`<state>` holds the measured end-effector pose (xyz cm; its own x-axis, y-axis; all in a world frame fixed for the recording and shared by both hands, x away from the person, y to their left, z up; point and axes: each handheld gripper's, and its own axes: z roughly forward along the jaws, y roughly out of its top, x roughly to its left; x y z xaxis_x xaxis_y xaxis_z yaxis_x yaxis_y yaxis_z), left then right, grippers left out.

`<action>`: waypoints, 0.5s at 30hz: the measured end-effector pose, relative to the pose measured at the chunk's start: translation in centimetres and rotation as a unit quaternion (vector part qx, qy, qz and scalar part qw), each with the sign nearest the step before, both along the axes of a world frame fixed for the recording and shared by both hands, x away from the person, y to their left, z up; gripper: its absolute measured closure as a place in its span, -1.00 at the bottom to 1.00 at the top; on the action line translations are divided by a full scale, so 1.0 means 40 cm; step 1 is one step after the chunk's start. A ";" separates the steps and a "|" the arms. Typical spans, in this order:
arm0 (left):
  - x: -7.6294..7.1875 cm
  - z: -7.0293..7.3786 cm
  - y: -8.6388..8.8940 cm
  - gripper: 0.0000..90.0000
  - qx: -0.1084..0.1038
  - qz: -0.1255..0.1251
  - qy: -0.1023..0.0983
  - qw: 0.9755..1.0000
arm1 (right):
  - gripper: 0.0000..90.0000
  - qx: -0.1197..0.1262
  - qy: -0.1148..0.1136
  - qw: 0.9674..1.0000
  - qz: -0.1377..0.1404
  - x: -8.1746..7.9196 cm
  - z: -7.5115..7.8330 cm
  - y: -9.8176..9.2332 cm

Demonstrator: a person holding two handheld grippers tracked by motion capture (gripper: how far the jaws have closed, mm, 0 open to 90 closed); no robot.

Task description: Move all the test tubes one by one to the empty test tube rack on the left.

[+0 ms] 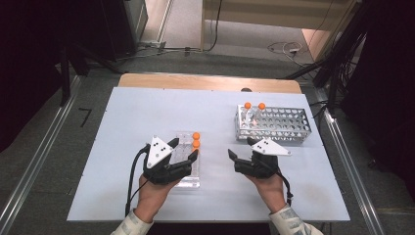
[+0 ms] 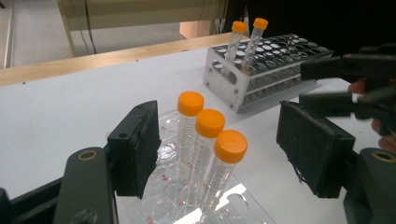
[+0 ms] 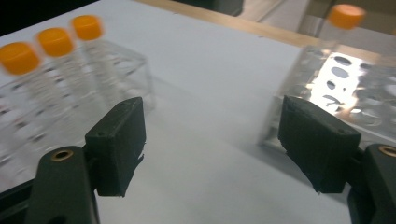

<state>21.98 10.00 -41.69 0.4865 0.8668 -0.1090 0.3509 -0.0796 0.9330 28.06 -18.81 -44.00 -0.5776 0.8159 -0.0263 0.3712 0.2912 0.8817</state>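
A white tabletop (image 1: 147, 117) with a wooden far edge (image 1: 205, 81) fills the middle of the high view. It stands on grey floor (image 1: 54, 147), with metal rails (image 1: 29, 161) running along both sides. Beyond the far edge, cables (image 1: 284, 48) lie loose on the floor, and dark equipment (image 1: 122, 24) stands at the back left.

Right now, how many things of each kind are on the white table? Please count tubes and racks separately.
Orange-capped tubes in the clear rack: 3 (nearest tube)
Orange-capped tubes in the metal rack: 2 (one at)
Racks: 2
Total: 5 tubes and 2 racks, 7 things.
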 end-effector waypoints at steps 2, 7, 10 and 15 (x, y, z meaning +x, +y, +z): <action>0.000 0.000 0.004 -0.34 0.000 0.001 0.000 1.000 | -0.44 0.002 -0.002 1.000 -0.023 0.018 0.003 -0.012; 0.001 0.000 0.012 -0.34 -0.004 0.003 0.000 1.000 | -0.33 -0.014 -0.007 0.998 -0.061 0.071 0.004 -0.023; 0.000 0.002 0.018 -0.34 -0.005 0.006 -0.001 1.000 | -0.28 -0.014 -0.002 0.996 -0.083 0.106 0.008 -0.031; 0.000 0.001 0.022 -0.34 -0.007 0.008 -0.003 1.000 | -0.06 0.002 -0.009 0.993 -0.120 0.158 0.018 -0.051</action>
<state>21.97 10.87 -41.65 0.4727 0.8732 -0.1190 0.3474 -0.0604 0.9358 34.40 -20.87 -43.27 -0.3655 0.9302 -0.0324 0.4133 0.1934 0.8898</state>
